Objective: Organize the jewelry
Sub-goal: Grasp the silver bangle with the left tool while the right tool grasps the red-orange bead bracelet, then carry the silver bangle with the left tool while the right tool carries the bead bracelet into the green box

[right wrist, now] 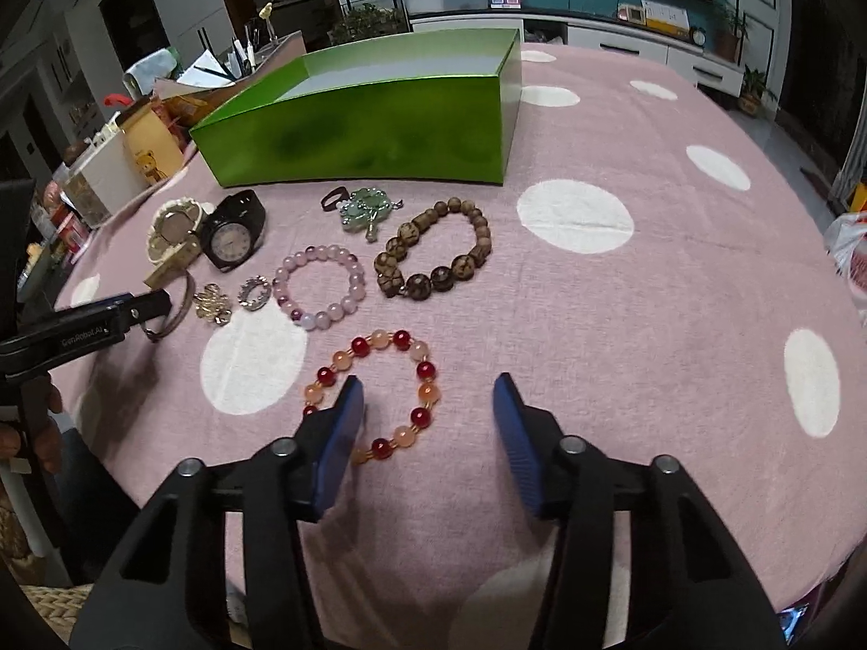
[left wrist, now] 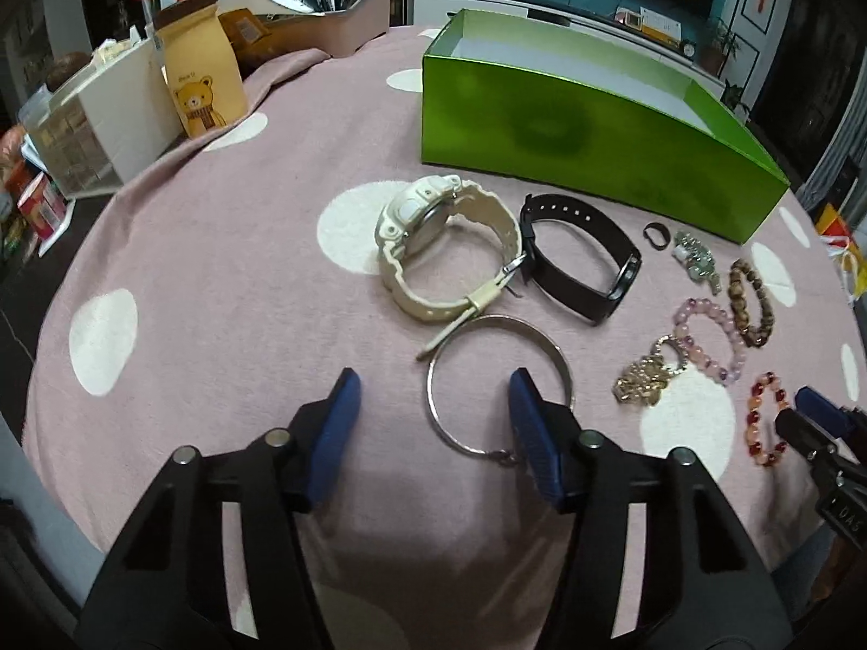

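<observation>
Both your tongs sit half-open and empty: left gripper (left wrist: 433,406) pinches the stiff, slippery bangle (left wrist: 498,384) by its rim, right gripper (right wrist: 428,406) takes the floppy beads (right wrist: 374,395) across one strand.

Box (left wrist: 585,135) stands at the rear of the tablecloth (left wrist: 217,271). Before it lie two watches (left wrist: 450,249) side by side; right of them, beaded bracelets (right wrist: 319,287). A bangle (left wrist: 498,384) lies nearest, in front of the watches.
</observation>
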The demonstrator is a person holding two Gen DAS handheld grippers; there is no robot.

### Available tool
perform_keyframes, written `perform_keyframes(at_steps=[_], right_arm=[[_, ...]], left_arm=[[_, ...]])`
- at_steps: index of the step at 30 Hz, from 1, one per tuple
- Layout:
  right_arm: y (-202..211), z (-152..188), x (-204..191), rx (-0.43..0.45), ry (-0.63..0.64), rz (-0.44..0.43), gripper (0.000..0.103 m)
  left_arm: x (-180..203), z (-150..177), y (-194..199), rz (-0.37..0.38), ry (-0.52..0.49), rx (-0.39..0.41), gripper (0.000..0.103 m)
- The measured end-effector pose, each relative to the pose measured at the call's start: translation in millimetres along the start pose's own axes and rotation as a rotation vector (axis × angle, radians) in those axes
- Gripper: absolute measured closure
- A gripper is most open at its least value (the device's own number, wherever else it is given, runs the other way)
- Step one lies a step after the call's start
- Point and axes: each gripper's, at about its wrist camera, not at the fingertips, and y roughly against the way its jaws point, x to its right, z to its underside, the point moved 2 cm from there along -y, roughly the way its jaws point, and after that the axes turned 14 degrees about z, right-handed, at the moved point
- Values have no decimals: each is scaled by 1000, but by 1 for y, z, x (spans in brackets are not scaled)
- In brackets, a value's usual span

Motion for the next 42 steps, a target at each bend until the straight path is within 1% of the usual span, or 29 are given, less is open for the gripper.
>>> perform_keyframes(at_steps=[1,2,3,4,5,6,8,9,13,14,17,22,32,37,42], right_arm=[[0,0,-1,6,12,14,59],[-2,-1,-3,7,25,21,66],[-3,-1,-5,17,46,45,68],[-3,-1,-7,24,59,59,73],[-3,-1,-9,32,74,68,78],[-3,-1,-12,38,89,65,81],[-3,-2,-16,49,113,67,91],[-3,-2,-19,54,123,69,93],[-3,-3,-22,68,141,86,96],[-3,-3,-22,65,138,79,96],[-1,-3,-20,54,126,59,96],[13,-8,-20,82,117,44,96],[45,-34,-23,183,134,22,96],[60,-61,-19,263,132,31,96],[73,-93,-18,343,128,43,96]], left_arm=[[1,0,-1,-7,-9,2,49],[2,0,-1,-16,-21,7,53],[2,0,-2,-18,-33,13,57],[2,-1,-2,-13,-40,18,59],[4,-1,-3,-10,-50,22,64],[5,-1,-3,-5,-61,24,70],[10,0,-3,6,-91,29,79],[11,0,-3,12,-99,30,84],[13,1,-3,49,-100,23,95],[12,1,-3,65,-90,19,99],[11,1,-1,97,-69,8,100],[12,-1,9,143,-46,23,100],[24,-17,43,188,-69,95,99],[32,-34,53,188,-88,124,99],[41,-63,60,176,-115,155,99]])
